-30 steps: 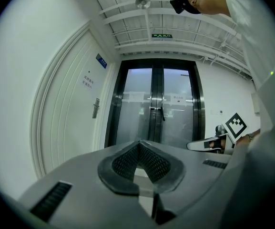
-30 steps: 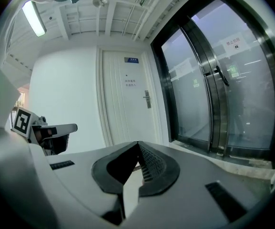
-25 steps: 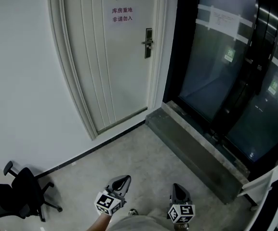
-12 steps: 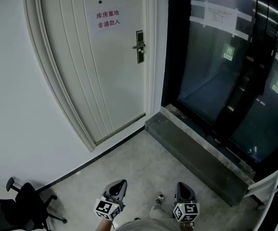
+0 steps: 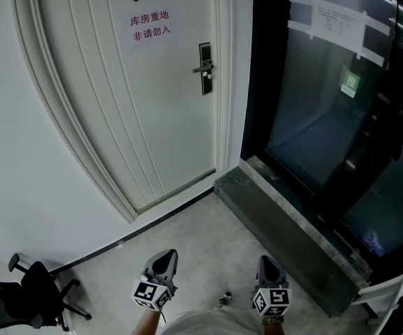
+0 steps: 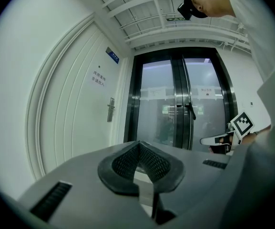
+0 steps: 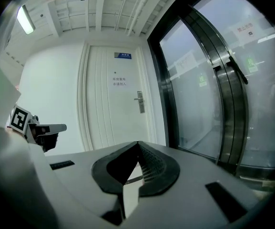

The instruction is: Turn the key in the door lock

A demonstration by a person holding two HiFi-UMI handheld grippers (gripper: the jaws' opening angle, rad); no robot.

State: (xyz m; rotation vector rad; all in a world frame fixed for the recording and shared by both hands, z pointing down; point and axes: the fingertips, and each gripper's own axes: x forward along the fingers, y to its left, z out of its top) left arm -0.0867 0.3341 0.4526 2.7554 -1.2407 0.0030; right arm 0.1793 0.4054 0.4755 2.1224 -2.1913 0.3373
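Note:
The white door (image 5: 138, 103) stands closed ahead, with a dark lock plate and lever handle (image 5: 205, 68) at its right edge. Whether a key sits in the lock is too small to tell. The lock also shows far off in the left gripper view (image 6: 111, 109) and the right gripper view (image 7: 139, 102). My left gripper (image 5: 165, 258) and right gripper (image 5: 267, 262) are held low over the floor, side by side and well short of the door. Both point towards it. The jaws of each meet at the tips with nothing between them (image 6: 138, 145) (image 7: 137, 144).
A red-lettered sign (image 5: 151, 25) is stuck on the door. Dark glass double doors (image 5: 327, 103) fill the right side, behind a raised stone step (image 5: 285, 222). A black office chair (image 5: 19, 299) stands at the lower left by the wall.
Both grippers and the view have moved forward, towards the door; the lock looks a little larger and nearer the middle. The jaws stay shut.

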